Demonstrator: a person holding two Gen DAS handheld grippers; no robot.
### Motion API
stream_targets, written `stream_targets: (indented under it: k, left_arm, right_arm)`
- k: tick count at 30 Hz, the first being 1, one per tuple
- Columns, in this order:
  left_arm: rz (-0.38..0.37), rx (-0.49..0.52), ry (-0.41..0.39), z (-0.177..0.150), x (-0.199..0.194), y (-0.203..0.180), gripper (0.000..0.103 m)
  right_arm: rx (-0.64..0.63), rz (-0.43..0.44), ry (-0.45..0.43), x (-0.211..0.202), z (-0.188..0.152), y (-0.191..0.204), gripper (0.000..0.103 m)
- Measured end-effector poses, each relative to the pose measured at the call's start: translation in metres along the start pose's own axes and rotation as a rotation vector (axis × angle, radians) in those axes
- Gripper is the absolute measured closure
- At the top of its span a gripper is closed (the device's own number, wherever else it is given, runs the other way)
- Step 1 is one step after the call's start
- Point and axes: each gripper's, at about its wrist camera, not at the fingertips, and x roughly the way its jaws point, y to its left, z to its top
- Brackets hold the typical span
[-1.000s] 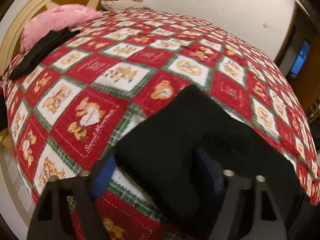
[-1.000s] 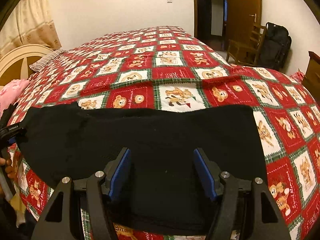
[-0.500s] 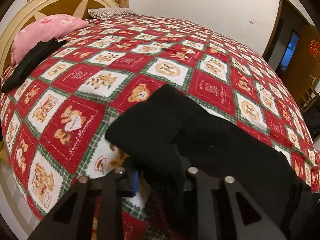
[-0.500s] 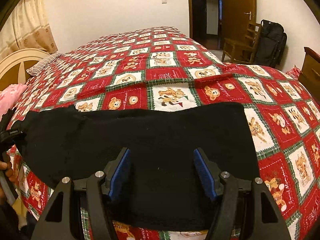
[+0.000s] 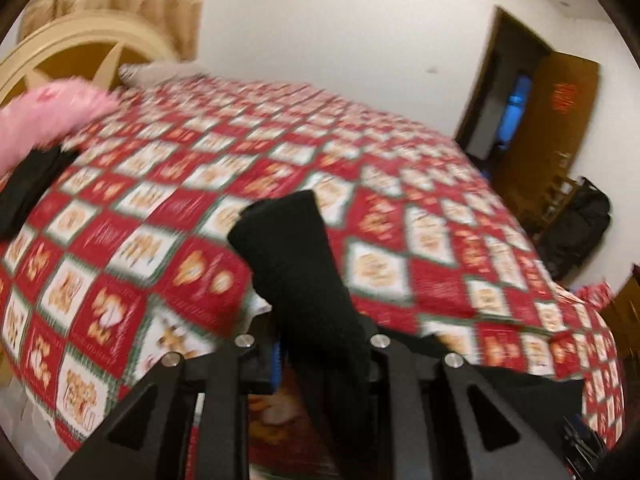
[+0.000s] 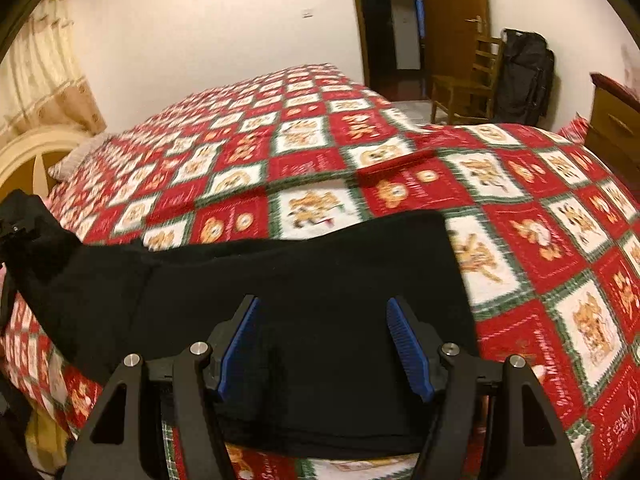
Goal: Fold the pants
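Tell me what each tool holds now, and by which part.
The left tool is shut on one end of the black pants, lifting it. The right tool is open over the pants and holds nothing.

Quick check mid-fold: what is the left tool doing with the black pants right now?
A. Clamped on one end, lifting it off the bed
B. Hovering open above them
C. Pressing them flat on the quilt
A: the left tool is shut on the black pants, whose end stands raised above the quilt.

White walls [image 6: 208, 40]; a bed [image 6: 320, 152] under a red check quilt, cream headboard [image 5: 80, 48], curtain [image 6: 36, 80], open doorway [image 6: 384, 20], chair [image 6: 468, 84], perhaps a dresser [image 6: 616, 128].
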Motion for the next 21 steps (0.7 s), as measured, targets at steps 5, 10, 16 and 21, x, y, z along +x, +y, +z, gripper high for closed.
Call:
stream_targets:
  k: [5, 10, 16, 21]
  left_arm:
    - [-0.11, 0.139, -0.051, -0.003, -0.019, -0.058, 0.08]
    - [-0.208, 0.287, -0.037, -0.027, -0.019, -0.115, 0.081]
    - [-0.332, 0.487, -0.016, -0.068, -0.021, -0.188, 0.081]
    - [-0.364, 0.7, -0.055, -0.115, -0.022, -0.239, 0.081]
  right_arm:
    - [0.063, -0.013, -0.03, -0.013, 0.005, -0.021, 0.037]
    - [0.106, -0.047, -0.065, -0.031, 0.005, -0.044, 0.037]
    - [0.174, -0.106, -0.105, -0.053, -0.001, -0.078, 0.037]
    - [0.234, -0.129, -0.104, -0.058, -0.007, -0.1, 0.036]
